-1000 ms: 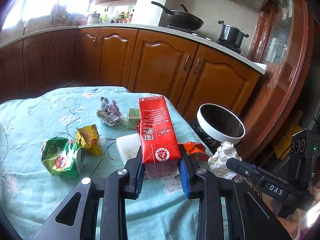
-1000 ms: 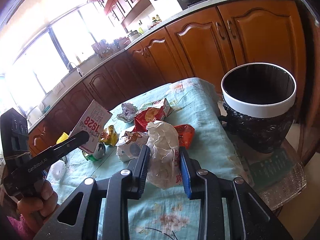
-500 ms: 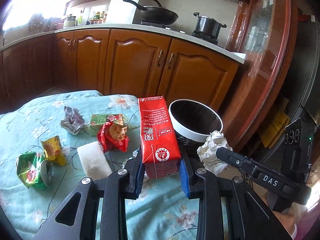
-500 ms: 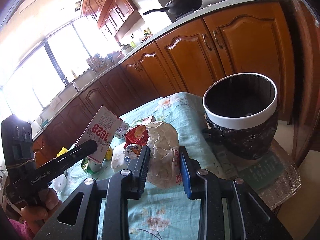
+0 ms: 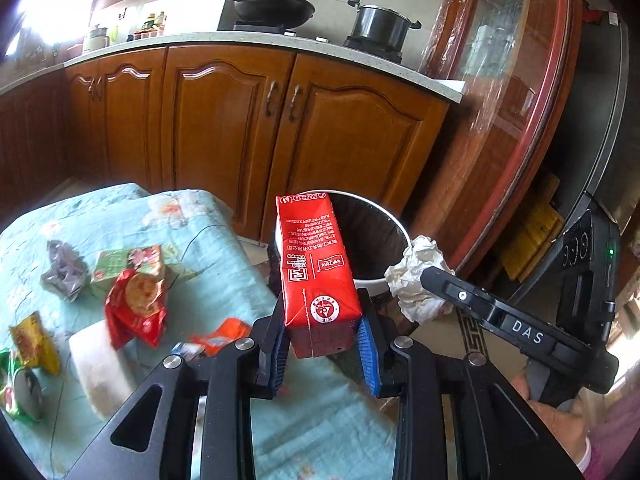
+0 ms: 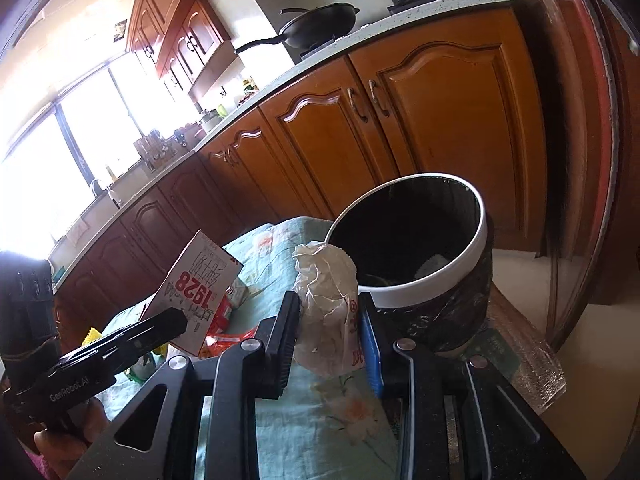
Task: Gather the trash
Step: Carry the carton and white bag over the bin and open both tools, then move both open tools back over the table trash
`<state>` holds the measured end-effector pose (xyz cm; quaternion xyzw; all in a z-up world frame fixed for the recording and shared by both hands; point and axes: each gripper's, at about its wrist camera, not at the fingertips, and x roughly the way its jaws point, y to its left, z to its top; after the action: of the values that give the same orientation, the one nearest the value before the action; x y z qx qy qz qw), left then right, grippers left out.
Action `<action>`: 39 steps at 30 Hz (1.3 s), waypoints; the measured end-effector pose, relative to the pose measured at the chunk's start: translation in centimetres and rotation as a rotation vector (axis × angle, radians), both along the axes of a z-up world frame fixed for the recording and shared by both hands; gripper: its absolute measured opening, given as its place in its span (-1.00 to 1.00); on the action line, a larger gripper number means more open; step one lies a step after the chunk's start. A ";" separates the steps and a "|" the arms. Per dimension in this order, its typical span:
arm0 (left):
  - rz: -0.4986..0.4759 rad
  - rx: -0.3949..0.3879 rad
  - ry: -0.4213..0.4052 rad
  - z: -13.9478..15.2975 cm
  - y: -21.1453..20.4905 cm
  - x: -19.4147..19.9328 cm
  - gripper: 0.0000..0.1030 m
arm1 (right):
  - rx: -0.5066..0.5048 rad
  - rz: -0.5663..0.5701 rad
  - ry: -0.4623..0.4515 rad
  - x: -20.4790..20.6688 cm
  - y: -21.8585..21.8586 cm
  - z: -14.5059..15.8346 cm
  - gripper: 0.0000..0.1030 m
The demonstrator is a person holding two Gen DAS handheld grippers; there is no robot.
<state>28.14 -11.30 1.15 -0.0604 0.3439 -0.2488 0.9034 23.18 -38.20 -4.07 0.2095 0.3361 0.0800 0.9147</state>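
Observation:
My left gripper (image 5: 322,350) is shut on a red milk carton (image 5: 316,272), held upright near the table's right edge, with the white-rimmed trash bin (image 5: 394,228) just behind it. My right gripper (image 6: 330,334) is shut on a crumpled white paper wad (image 6: 328,308), held close to the bin's rim (image 6: 430,284). The carton also shows in the right wrist view (image 6: 196,292), and the wad in the left wrist view (image 5: 416,276). The bin has a black liner and some trash inside.
Loose trash lies on the teal floral tablecloth (image 5: 208,264): a red snack wrapper (image 5: 136,308), green carton (image 5: 116,268), grey foil wad (image 5: 64,274), yellow wrapper (image 5: 34,344), white block (image 5: 98,364), orange wrapper (image 5: 218,336). Wooden cabinets (image 5: 224,132) stand behind.
Both grippers have moved right toward the bin with their loads. The bin now sits right behind the carton and looms larger beside the paper wad.

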 end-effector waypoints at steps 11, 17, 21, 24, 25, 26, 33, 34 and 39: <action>-0.012 0.009 0.058 -1.3 -4.7 7.2 -0.44 | -0.035 -0.044 0.035 5.0 -3.3 -0.4 -0.41; -0.022 0.035 0.084 -2.5 -7.2 10.7 -0.44 | -0.076 -0.039 0.060 7.6 -3.9 -0.7 -0.40; -0.017 0.044 0.109 -3.5 -8.4 12.7 -0.44 | -0.102 -0.033 0.086 9.0 -4.2 -1.2 -0.38; -0.009 0.048 0.131 -4.3 -9.1 14.0 -0.44 | -0.108 -0.030 0.104 9.9 -4.6 -1.6 -0.37; -0.009 0.050 0.136 -4.5 -9.4 14.3 -0.43 | -0.109 -0.029 0.109 10.2 -4.6 -1.8 -0.36; -0.009 0.053 0.138 -4.8 -9.6 14.5 -0.43 | -0.110 -0.028 0.114 10.4 -4.7 -1.9 -0.36; -0.008 0.071 0.159 -5.4 -11.8 16.2 -0.37 | -0.092 -0.030 0.145 11.9 -5.5 -3.1 -0.21; -0.006 0.068 0.165 -5.4 -11.9 16.2 -0.26 | -0.088 -0.031 0.147 12.0 -5.7 -3.3 -0.09; 0.001 0.075 0.144 -5.1 -12.3 15.9 0.17 | -0.054 -0.043 0.137 11.6 -6.4 -3.3 0.12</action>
<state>44.09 -23.60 -3.96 -0.0444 0.4170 -0.2305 0.8780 34.82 -44.61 -7.38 0.1968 0.3956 0.0368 0.8963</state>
